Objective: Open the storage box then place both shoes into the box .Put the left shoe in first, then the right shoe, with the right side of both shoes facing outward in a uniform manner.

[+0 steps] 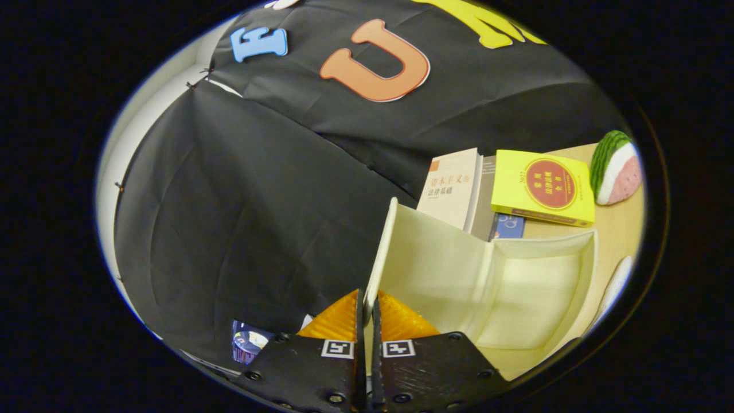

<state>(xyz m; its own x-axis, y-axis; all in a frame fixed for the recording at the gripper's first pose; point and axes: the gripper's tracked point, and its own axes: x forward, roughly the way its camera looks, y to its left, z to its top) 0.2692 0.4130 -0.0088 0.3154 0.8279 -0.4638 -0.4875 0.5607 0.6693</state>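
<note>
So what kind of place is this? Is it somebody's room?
More likely a test booth made to look like home: black cloth wall, books on a wooden table, a watermelon toy. The tool pinches the cream box's lid.

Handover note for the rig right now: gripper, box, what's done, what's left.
Hand-held gripper: fingers closed on the thin edge of the storage box lid, which is swung up.
Storage box: open, cream interior showing no shoes. It sits on the wooden table in front of a yellow book and other books.
Done: box opened.
Left: release lid, put in left shoe, then right.
</note>
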